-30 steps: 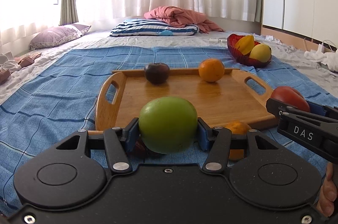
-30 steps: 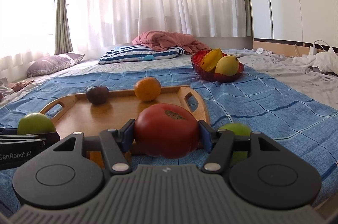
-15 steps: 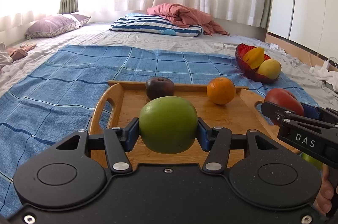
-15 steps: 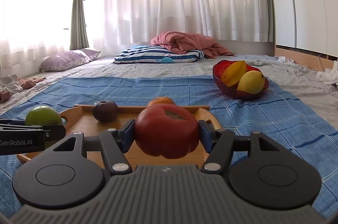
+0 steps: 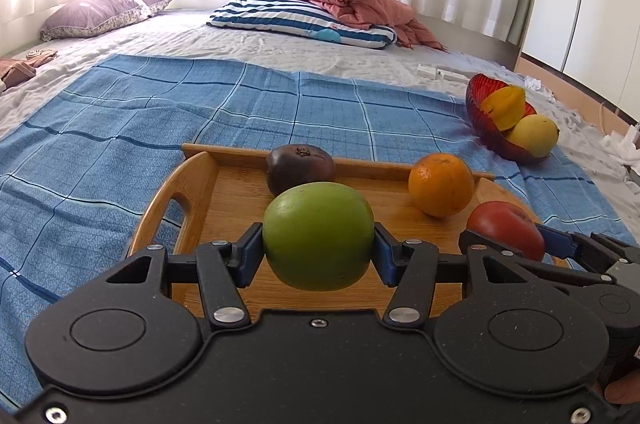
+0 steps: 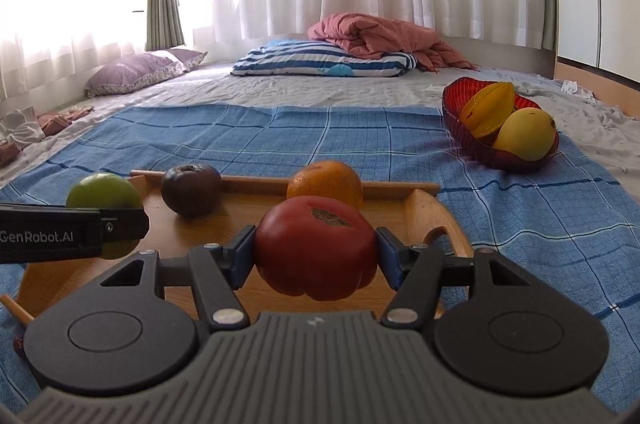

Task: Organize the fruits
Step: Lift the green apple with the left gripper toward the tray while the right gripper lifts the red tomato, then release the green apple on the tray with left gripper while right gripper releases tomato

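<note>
My left gripper (image 5: 319,248) is shut on a green apple (image 5: 318,234) and holds it above the left half of a wooden tray (image 5: 188,180). My right gripper (image 6: 316,252) is shut on a red tomato (image 6: 316,252) above the tray's right half (image 6: 436,212). The tomato also shows in the left wrist view (image 5: 506,230), and the apple in the right wrist view (image 6: 102,192). On the tray lie a dark purple fruit (image 5: 300,166) and an orange (image 5: 440,190), both at its far side.
The tray rests on a blue checked cloth (image 5: 120,144) over a bed. A red glass bowl (image 6: 496,156) with a star fruit and a yellow mango stands at the far right. Pillows and a pink blanket (image 6: 376,36) lie at the back.
Both grippers have moved forward and over the tray with their fruit still held. The tray now appears closer and lower in both views.
</note>
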{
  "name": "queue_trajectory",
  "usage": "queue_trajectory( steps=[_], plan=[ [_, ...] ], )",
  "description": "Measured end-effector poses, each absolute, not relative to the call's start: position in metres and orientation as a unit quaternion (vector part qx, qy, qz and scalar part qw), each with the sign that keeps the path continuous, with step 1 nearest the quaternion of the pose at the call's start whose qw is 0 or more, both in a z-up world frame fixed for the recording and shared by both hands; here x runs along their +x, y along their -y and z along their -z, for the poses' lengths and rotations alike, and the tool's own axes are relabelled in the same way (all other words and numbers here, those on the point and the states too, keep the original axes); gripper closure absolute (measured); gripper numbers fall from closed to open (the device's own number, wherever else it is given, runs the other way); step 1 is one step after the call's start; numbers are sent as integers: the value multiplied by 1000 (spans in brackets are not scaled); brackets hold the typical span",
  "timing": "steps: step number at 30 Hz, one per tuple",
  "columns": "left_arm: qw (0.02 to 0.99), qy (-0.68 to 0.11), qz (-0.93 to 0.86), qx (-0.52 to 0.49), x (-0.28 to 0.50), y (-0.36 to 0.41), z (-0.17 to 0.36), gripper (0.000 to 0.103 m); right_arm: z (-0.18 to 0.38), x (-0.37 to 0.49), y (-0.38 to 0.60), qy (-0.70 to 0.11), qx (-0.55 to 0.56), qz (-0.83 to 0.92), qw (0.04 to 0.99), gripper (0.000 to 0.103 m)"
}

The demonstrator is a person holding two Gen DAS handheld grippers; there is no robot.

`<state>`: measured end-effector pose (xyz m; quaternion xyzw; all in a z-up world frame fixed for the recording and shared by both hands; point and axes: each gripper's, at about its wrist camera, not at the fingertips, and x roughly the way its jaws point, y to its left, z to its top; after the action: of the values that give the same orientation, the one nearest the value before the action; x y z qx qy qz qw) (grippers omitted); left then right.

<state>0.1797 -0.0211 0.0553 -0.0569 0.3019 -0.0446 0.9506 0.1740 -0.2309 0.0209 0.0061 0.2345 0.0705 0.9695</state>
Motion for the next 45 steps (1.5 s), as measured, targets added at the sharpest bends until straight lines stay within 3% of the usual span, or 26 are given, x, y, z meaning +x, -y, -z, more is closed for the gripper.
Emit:
queue_trajectory(
  steps=[21, 45],
  plan=[
    [941, -332, 27, -57, 231, 22, -25, 50, 0, 204, 219, -254, -3, -72, 965, 38],
    [945, -321, 29, -52, 238, 24, -21, 50, 4, 217, 218, -281, 6, -52, 958, 38]
  ],
)
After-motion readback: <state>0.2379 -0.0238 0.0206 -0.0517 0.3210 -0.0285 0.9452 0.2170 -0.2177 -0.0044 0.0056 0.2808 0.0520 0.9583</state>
